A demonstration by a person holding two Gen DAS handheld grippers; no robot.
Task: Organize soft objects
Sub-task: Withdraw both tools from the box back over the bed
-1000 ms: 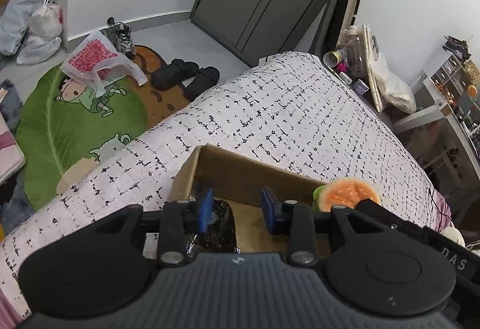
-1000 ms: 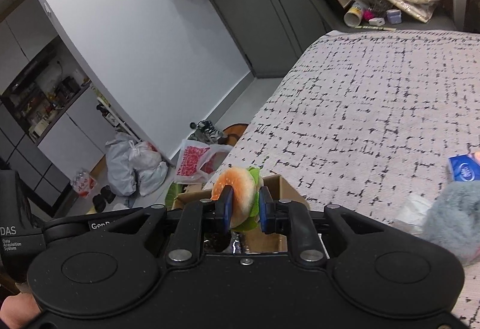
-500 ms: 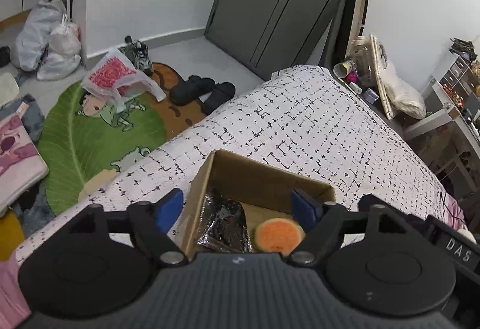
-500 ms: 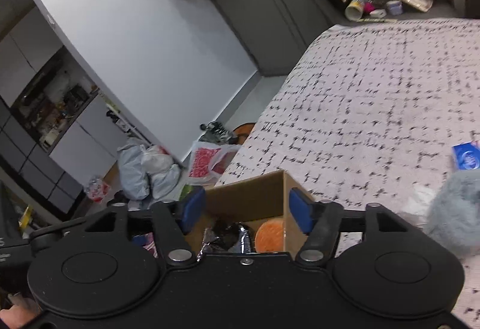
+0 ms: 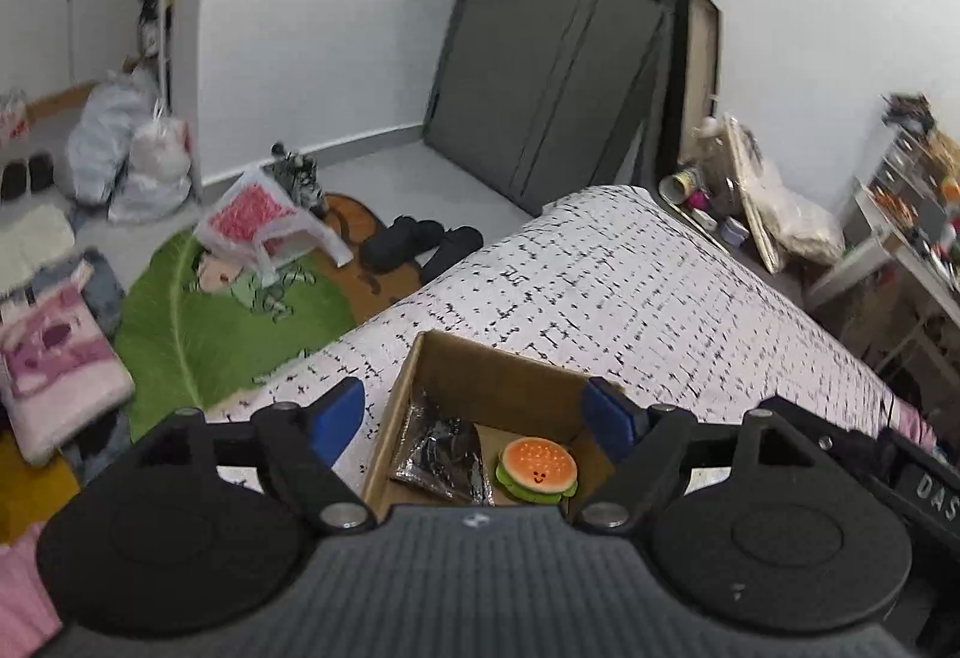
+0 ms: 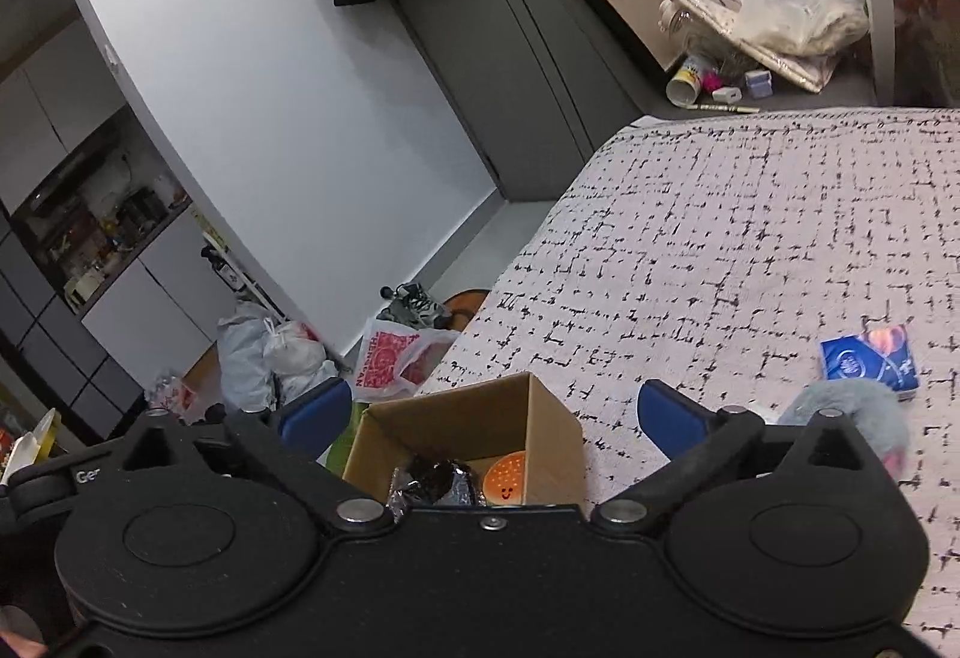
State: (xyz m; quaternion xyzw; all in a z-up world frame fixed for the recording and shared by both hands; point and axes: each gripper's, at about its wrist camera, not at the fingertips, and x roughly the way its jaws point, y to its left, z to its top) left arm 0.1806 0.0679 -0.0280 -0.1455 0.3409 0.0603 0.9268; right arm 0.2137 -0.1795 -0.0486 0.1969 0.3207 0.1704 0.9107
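- Left gripper (image 5: 474,415): jaws spread wide, holding nothing. A second ago they sat much closer together over the box; now we hover higher, with the whole box mouth between the blue pads (image 5: 336,418).
- Cardboard box (image 5: 480,364) sits on the bed (image 5: 630,286) near its foot-end edge. Inside, left to right: a crinkly dark foil pack (image 5: 441,454), then the burger toy (image 5: 536,469), touching or just beside it, face up on the box floor.
- The burger toy is the change: a second ago it was pinched in our right gripper above the box; half a second ago it was already down inside. So that drop is done.
- Right gripper (image 6: 489,418): jaws fully released, empty. It hangs above the box; its view shows the burger toy (image 6: 507,484) against the right wall, next to the foil pack (image 6: 432,481).
- Right of the box, on the bed: a grey fluffy toy (image 6: 840,409) partly hidden behind the right finger, and a blue packet (image 6: 870,358) just beyond it. Both are outside the box.
- Our read: one soft item is sorted and both hands are free. The grey fluffy toy looks like the next candidate, closest to the right gripper. It will squash under the pads, so we judge a deep grip safer than a tip pinch.
- We can't tell whether the blue packet counts as soft.
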